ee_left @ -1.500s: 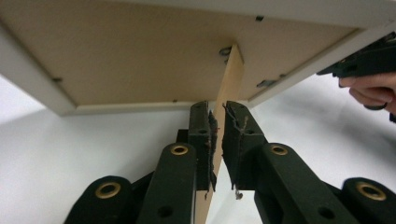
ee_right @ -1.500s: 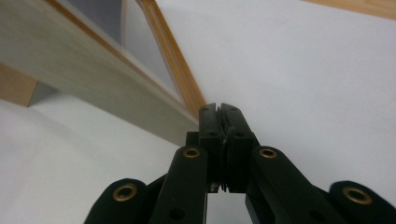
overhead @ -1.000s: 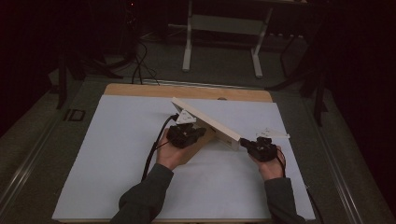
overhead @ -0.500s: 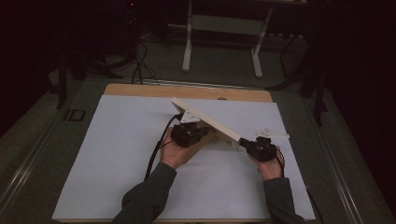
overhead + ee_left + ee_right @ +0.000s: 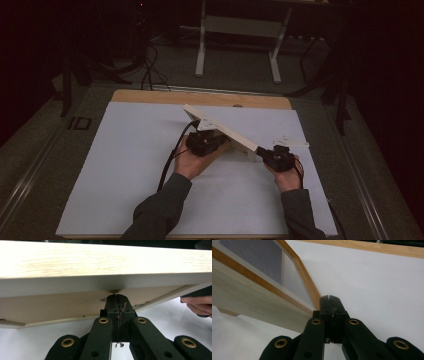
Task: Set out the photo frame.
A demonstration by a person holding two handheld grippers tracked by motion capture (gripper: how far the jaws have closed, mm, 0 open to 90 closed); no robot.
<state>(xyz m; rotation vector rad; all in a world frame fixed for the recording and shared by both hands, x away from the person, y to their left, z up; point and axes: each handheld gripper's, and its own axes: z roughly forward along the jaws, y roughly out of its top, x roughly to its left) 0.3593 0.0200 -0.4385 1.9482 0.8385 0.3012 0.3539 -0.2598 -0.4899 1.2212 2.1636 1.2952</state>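
A tilted wooden frame (image 5: 227, 132) rests on both closed grippers: left gripper (image 5: 116, 298) beneath its middle, right gripper (image 5: 329, 302) at its near-right corner; the white surface (image 5: 125, 165) lies open leftward.

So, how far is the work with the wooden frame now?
Done: the wooden frame is tilted up off the white table cover, with one edge raised. In hand: the left tool, jaws shut, presses against the frame's underside, and the right tool, also shut, meets its near corner. Left: the frame is neither fully upright nor flat, so it probably still has to be turned or set down.
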